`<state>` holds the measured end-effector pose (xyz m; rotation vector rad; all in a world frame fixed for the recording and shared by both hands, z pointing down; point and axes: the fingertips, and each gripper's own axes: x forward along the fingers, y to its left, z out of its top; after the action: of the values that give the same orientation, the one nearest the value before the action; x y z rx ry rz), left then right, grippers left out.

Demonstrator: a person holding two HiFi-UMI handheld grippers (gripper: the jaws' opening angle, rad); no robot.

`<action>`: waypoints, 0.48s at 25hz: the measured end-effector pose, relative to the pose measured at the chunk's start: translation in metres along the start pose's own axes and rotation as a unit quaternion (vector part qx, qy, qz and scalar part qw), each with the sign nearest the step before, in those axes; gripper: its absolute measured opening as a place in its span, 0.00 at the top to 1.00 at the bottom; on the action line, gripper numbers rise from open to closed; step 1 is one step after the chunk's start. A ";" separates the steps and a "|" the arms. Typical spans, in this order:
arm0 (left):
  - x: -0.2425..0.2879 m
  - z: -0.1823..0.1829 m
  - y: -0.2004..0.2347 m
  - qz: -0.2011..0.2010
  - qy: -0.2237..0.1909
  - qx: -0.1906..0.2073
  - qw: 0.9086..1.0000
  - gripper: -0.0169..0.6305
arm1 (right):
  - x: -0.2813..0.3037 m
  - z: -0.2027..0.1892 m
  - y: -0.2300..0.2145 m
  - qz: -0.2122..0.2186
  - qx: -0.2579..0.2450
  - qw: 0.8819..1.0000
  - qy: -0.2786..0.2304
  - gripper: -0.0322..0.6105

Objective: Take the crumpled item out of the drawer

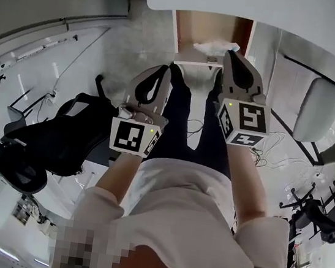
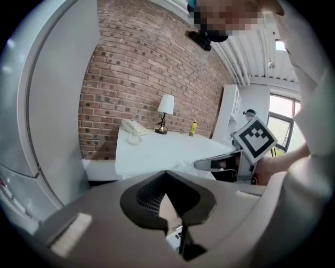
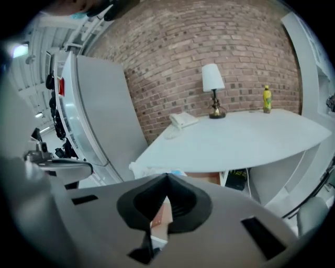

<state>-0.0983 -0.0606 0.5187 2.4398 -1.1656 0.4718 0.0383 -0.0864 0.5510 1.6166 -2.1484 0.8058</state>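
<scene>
Standing over a pale floor (image 1: 136,45), a person is seen from above before a white desk (image 1: 265,8) that is set against a brick wall (image 3: 209,36). One drawer (image 1: 200,30) with a wooden inside is pulled out under the desk, and the one crumpled item (image 1: 216,45), white, is seen lying at the drawer's front. Two grippers are held up. The jaws of the left gripper (image 1: 173,69) are pressed together with nothing between them, and it is kept short of the drawer. The jaws of the right gripper (image 1: 228,53) are likewise closed, with its tips just beside the crumpled item; whether the item is touched cannot be made out. The drawer's back is cut off by the desk top, and part of its front is hidden by the right gripper. On the desk, one lamp (image 3: 212,89), one telephone (image 3: 183,120) and one yellow bottle (image 3: 267,99) are counted. One black chair (image 1: 61,140) and one white chair (image 1: 321,115) are placed at either side.
</scene>
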 end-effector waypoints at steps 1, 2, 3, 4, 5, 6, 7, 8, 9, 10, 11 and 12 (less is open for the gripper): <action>-0.005 0.010 -0.002 0.000 -0.006 -0.003 1.000 0.96 | -0.013 0.014 0.002 0.000 -0.001 1.000 -0.017 0.94; -0.010 0.021 -0.005 -0.001 -0.015 -0.008 1.000 0.96 | -0.026 0.029 0.005 -0.001 -0.003 0.999 -0.035 0.94; -0.015 0.034 -0.007 -0.003 -0.025 -0.013 1.000 0.96 | -0.041 0.046 0.007 -0.003 -0.006 0.998 -0.055 0.94; -0.021 0.047 -0.009 -0.005 -0.037 -0.013 0.999 0.96 | -0.054 0.064 0.009 -0.005 -0.010 0.997 -0.075 0.94; -0.028 0.061 -0.012 -0.007 -0.048 -0.009 0.999 0.96 | -0.069 0.081 0.013 -0.006 -0.013 0.996 -0.093 0.94; -0.036 0.075 -0.015 -0.007 -0.058 -0.005 0.998 0.96 | -0.083 0.096 0.017 -0.006 -0.014 0.994 -0.109 0.94; -0.045 0.087 -0.018 -0.007 -0.067 0.000 0.998 0.96 | -0.097 0.109 0.022 -0.006 -0.015 0.992 -0.123 0.94; -0.052 0.099 -0.021 -0.007 -0.076 0.004 0.997 0.96 | -0.111 0.122 0.028 -0.006 -0.017 0.991 -0.136 0.94; -0.058 0.111 -0.024 -0.008 -0.084 0.010 0.996 0.96 | -0.124 0.133 0.033 -0.006 -0.021 0.988 -0.150 0.94; -0.063 0.122 -0.028 -0.011 -0.091 0.015 0.996 0.96 | -0.136 0.143 0.037 -0.008 -0.028 0.986 -0.163 0.94; -0.067 0.132 -0.032 -0.014 -0.096 0.022 0.995 0.96 | -0.148 0.151 0.042 -0.010 -0.036 0.984 -0.173 0.94; -0.073 0.142 -0.037 -0.018 -0.101 0.027 0.994 0.96 | -0.159 0.157 0.047 -0.010 -0.042 0.983 -0.177 0.94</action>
<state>-0.0940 -0.0598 0.3551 2.5993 -1.2007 0.2533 0.0523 -0.0528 0.3262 1.8465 -2.3588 0.4369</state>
